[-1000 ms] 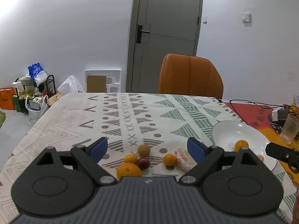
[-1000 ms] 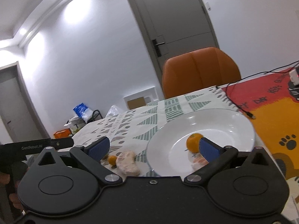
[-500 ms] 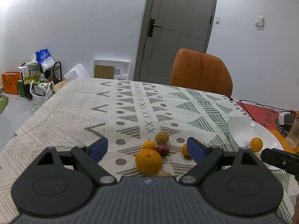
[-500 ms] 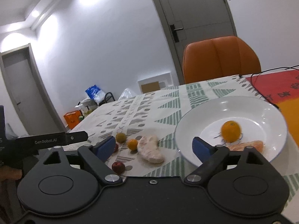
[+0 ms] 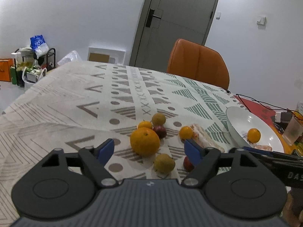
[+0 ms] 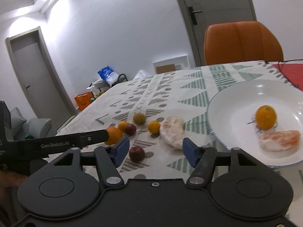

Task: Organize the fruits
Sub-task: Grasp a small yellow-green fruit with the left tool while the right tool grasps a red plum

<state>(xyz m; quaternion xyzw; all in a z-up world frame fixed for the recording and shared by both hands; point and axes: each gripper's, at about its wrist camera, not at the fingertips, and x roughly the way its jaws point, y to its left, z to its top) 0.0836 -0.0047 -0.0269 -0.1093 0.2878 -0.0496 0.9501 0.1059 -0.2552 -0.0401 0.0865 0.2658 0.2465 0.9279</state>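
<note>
A white-walled room with a grey door and an orange chair (image 5: 198,64) frames a table under a patterned tablecloth (image 5: 75,98), where the loose fruit lies in a small cluster. The large orange (image 5: 144,141) sits at the centre of it, touching a small orange (image 5: 144,124) and a dark red fruit (image 5: 160,131) behind it, with a greenish-yellow fruit (image 5: 164,163) just in front and another red fruit (image 6: 136,153) near that; a peeled citrus piece (image 6: 172,131) lies between the cluster and the white plate (image 6: 227,102), which already holds an orange (image 6: 266,116) and a peeled segment (image 6: 279,140). The left gripper (image 5: 149,148) is lined up on the large orange with its jaws closing, the fruit ahead of the pads rather than pressed by them. The right gripper (image 6: 155,149) has its jaws closing too, the red fruit and the peeled piece lying ahead of them and nothing gripped. The fruits are round and crowded, so a closing finger could likely nudge a neighbour and send it rolling across the cloth, and the two grippers work close enough to bump. Compared with a second ago, both claws are narrower, the left has dropped nearer the large orange, and the right has swung away from the plate toward the loose fruit.
</note>
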